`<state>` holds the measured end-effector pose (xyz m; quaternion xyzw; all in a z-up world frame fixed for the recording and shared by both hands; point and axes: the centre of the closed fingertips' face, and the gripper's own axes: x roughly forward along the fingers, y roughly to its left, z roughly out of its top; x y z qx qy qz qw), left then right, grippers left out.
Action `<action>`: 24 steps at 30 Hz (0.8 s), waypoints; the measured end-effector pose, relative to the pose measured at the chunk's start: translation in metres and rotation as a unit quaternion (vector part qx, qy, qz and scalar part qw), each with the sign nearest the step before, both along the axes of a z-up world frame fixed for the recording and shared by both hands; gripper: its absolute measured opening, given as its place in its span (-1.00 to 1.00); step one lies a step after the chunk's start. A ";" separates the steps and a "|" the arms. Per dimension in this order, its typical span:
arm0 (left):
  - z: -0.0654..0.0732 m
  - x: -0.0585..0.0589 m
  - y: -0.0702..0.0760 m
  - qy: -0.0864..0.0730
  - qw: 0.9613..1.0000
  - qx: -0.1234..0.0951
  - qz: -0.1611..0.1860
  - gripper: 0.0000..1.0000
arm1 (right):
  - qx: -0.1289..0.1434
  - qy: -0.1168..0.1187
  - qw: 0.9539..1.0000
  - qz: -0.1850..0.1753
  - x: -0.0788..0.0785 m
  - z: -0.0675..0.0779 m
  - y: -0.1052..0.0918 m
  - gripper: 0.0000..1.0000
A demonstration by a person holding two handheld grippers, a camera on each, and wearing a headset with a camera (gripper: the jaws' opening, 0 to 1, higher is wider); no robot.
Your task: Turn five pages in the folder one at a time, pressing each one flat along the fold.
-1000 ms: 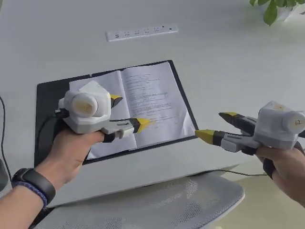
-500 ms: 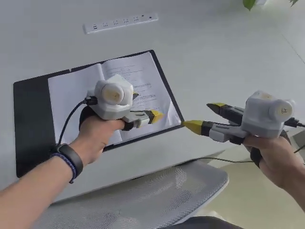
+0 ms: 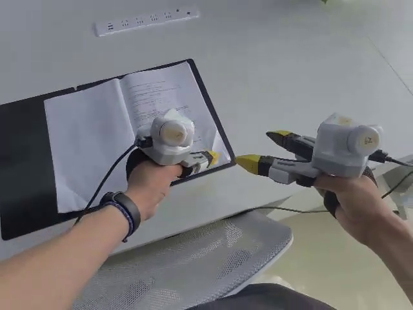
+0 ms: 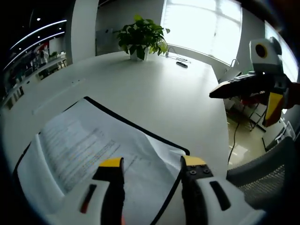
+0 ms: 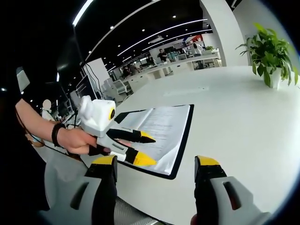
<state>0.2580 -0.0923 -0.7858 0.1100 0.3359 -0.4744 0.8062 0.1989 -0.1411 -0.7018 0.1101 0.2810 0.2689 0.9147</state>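
Left claw [image 4: 153,161] spread wide, empty, over the folder [image 3: 26,194]; right claw [image 5: 155,161] equally wide, empty, by the worktop's [image 3: 290,77] front edge.

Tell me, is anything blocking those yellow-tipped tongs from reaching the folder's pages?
Nothing visible. The left tongs hang open over the right-hand page; the right tongs sit open off the table edge, with clear space between.

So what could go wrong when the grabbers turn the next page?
The page is already wrinkled at the corner near the open left gripper; a rough pinch might crease it more or catch two sheets. The left gripper's cable hangs over the other side of the folder and might drag paper.
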 end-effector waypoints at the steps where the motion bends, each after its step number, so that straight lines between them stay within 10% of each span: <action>1: -0.002 -0.001 -0.002 -0.001 1.000 0.001 0.002 -0.11 | -0.001 0.001 1.000 0.002 0.000 -0.001 0.000 0.31; 7: -0.014 -0.010 -0.007 -0.015 1.000 0.019 -0.010 -0.20 | -0.002 0.003 1.000 0.001 -0.002 0.000 -0.006 0.31; 9: -0.015 -0.008 -0.005 -0.044 0.998 0.037 -0.015 -0.22 | -0.003 0.004 1.000 0.000 -0.002 0.000 -0.009 0.30; 24: -0.021 -0.011 -0.012 -0.083 0.996 0.024 -0.015 -0.59 | 0.004 0.010 1.000 -0.001 -0.006 -0.005 -0.008 0.28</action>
